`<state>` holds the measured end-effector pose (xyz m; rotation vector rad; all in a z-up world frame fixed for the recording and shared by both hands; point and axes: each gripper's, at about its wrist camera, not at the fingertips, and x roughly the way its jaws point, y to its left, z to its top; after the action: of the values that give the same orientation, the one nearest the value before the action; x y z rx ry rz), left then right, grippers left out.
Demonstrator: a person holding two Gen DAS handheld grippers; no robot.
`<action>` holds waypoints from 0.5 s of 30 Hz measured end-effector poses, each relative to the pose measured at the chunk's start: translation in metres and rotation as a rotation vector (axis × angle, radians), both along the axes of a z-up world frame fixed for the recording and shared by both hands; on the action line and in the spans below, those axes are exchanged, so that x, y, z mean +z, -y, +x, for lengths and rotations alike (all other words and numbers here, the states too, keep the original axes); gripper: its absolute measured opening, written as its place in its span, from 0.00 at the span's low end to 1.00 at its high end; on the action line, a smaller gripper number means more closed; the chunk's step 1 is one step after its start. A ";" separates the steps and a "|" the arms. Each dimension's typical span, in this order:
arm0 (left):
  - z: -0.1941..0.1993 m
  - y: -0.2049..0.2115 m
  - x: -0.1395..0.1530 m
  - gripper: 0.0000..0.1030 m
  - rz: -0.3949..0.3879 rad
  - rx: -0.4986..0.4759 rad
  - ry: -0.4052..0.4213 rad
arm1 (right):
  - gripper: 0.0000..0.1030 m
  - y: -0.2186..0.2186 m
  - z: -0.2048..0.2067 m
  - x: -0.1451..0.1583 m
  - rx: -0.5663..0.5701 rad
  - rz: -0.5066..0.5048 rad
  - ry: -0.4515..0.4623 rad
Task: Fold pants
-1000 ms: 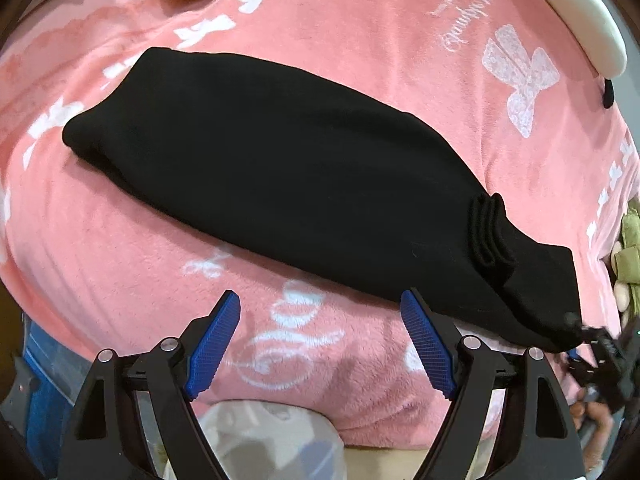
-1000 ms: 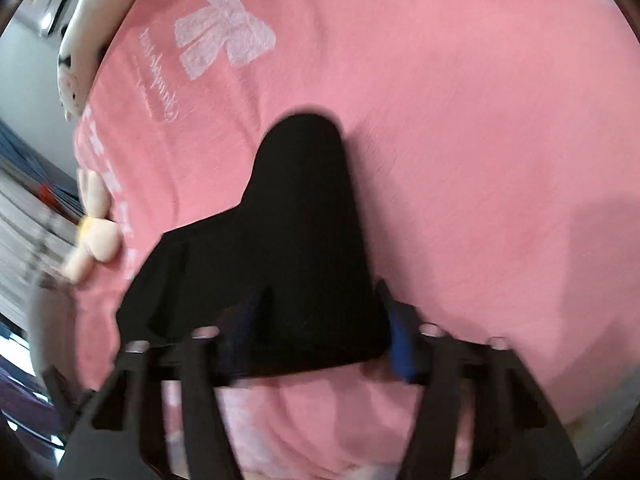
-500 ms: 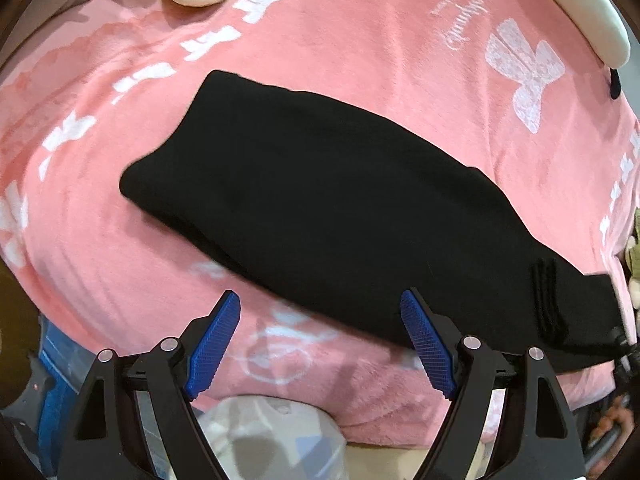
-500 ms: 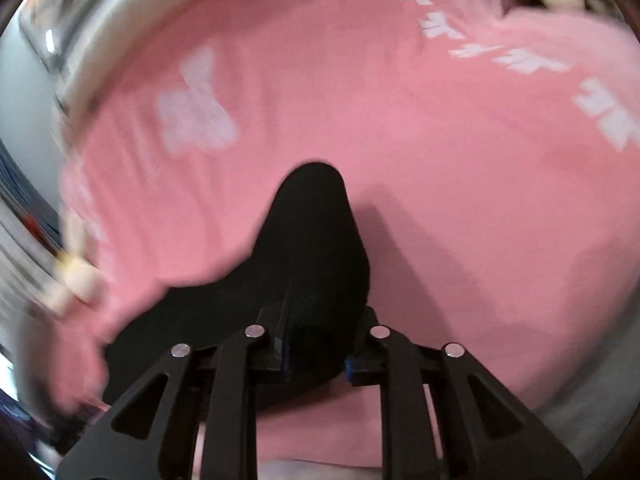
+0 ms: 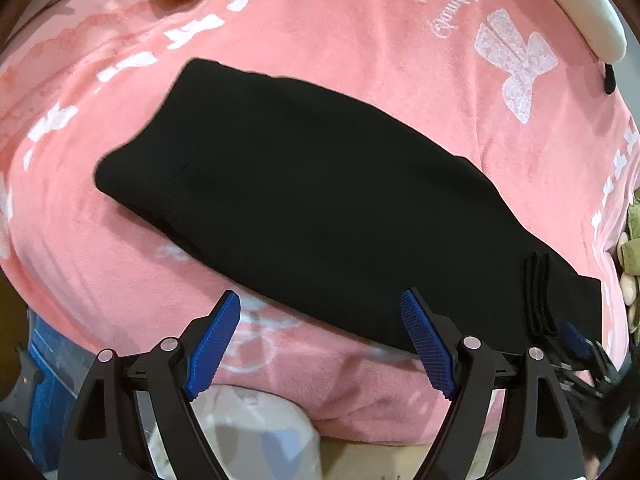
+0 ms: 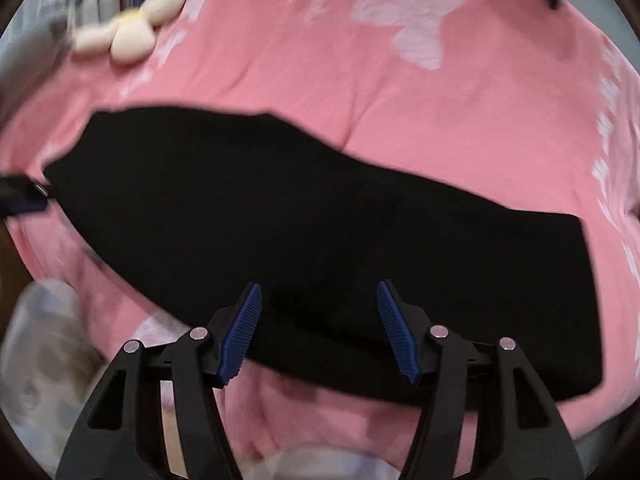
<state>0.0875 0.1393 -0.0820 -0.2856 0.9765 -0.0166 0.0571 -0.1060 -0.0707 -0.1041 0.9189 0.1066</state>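
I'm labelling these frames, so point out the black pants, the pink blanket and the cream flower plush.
black pants (image 5: pixel 320 200), left wrist view, middle of fabric.
pink blanket (image 5: pixel 360 40), left wrist view, bare patch.
cream flower plush (image 6: pixel 132 36), right wrist view, petal.

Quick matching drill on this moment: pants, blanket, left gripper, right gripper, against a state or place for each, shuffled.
Things:
1. pants
2. blanket
3. left gripper
4. right gripper

States:
A. pink, with white bow prints
B. open, over the blanket just short of the pants' near edge
C. black, lying as a long strip
D. open, over the pants' near edge

Pairs: 1-C, 2-A, 3-B, 4-D
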 end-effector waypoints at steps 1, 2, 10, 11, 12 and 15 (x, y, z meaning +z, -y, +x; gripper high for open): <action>0.001 -0.004 0.001 0.77 0.007 0.005 0.005 | 0.38 -0.002 0.008 -0.005 -0.007 -0.028 -0.022; 0.000 -0.009 0.001 0.78 0.010 0.013 0.009 | 0.15 0.001 0.011 -0.003 -0.008 -0.008 -0.014; 0.003 -0.060 -0.007 0.79 -0.060 0.143 0.013 | 0.16 -0.020 0.028 0.024 0.037 0.223 0.023; 0.005 -0.065 -0.008 0.79 -0.079 0.158 0.014 | 0.20 -0.030 0.039 0.003 0.051 0.206 -0.045; 0.007 -0.072 -0.009 0.79 -0.104 0.179 0.016 | 0.22 -0.036 0.043 -0.012 0.048 0.178 -0.083; 0.013 -0.092 -0.011 0.80 -0.169 0.228 0.019 | 0.39 -0.039 0.029 -0.005 0.015 0.226 -0.019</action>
<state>0.1005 0.2311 -0.0933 -0.5496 0.9200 0.1067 0.0860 -0.0672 -0.0756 0.0996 0.9189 0.2242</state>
